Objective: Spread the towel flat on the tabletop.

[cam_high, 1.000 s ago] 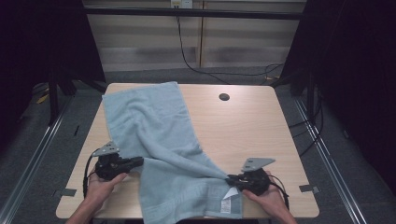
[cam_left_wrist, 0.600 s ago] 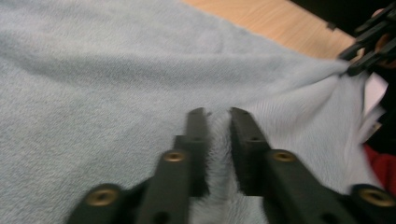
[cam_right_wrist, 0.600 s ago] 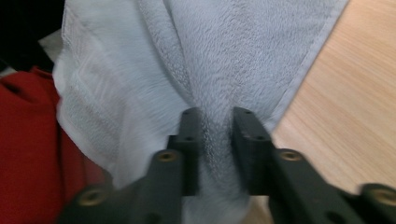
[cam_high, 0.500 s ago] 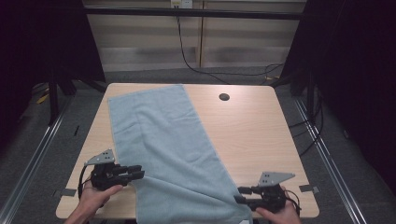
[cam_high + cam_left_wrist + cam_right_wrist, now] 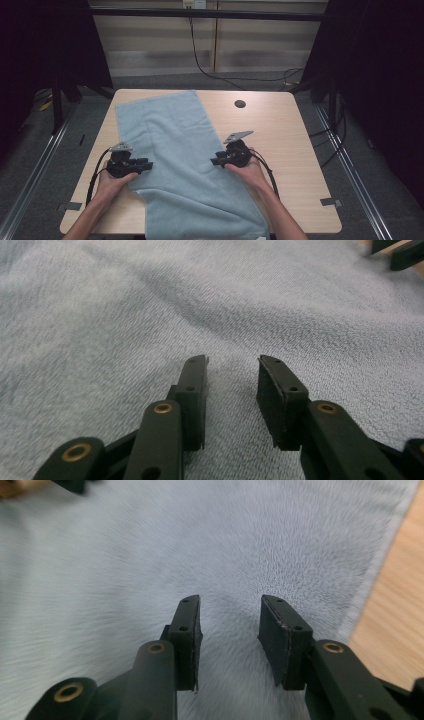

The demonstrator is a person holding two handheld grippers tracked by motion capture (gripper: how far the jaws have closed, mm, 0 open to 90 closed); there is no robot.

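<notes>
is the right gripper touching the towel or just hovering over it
Cannot tell. In the right gripper view the right gripper stands open over the towel with towel showing between its fingers, but no view shows contact or a gap plainly.

Both forearms reach forward, left gripper [image 5: 146, 165] and right gripper [image 5: 216, 161] pointing inward, fingers [image 5: 192, 390] parted, holding nothing.

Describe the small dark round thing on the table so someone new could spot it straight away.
Start at the light wooden table and look to its far edge, right of the pale blue towel. There sits a small dark round spot, possibly a cable hole. It is the sole dark mark on the bare wood, well beyond the right gripper.
</notes>
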